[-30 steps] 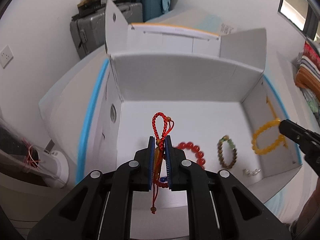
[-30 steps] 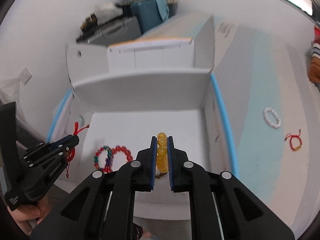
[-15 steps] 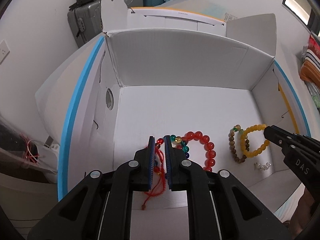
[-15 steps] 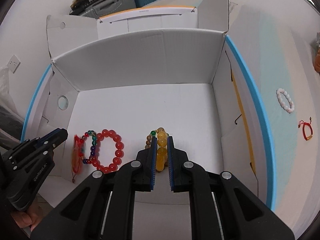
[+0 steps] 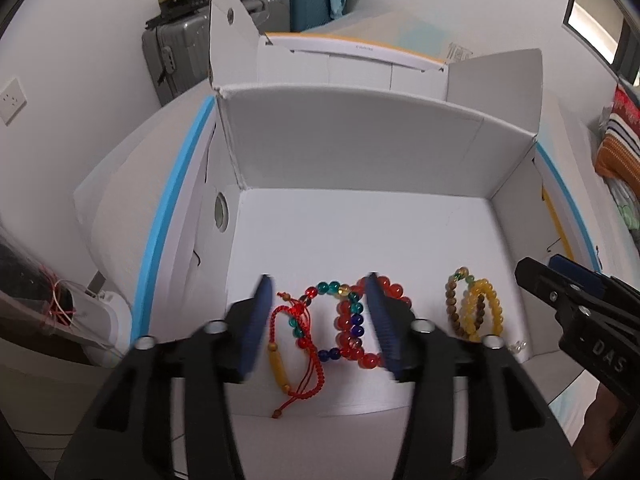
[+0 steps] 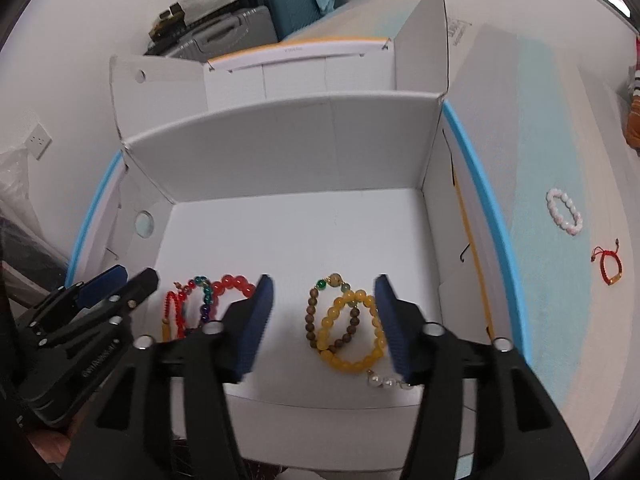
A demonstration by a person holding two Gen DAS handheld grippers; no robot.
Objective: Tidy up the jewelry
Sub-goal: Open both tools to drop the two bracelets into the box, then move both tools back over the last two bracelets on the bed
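Note:
An open white cardboard box (image 5: pixel 360 144) (image 6: pixel 280 148) holds several bracelets on its floor. My left gripper (image 5: pixel 320 320) is open just above a red cord bracelet (image 5: pixel 296 344), which lies beside a multicolour bead bracelet (image 5: pixel 332 320) and a red bead bracelet (image 5: pixel 394 294). My right gripper (image 6: pixel 324 320) is open above a yellow bead bracelet (image 6: pixel 348 344) that lies over a brown bead bracelet (image 6: pixel 320 320). A small pearl piece (image 6: pixel 386 382) lies at the box's near edge. Each gripper shows in the other's view, the right (image 5: pixel 560 280) and the left (image 6: pixel 116 280).
Outside the box on the pale blue and white surface lie a white bead bracelet (image 6: pixel 564 212) and a small red cord bracelet (image 6: pixel 608 266). Suitcases (image 5: pixel 224 52) stand at the back. Striped cloth (image 5: pixel 616 140) lies at the far right.
Both grippers lowered into the box and opened. The left released the red cord bracelet and the right released the yellow bead bracelet; both bracelets lie on the box floor.

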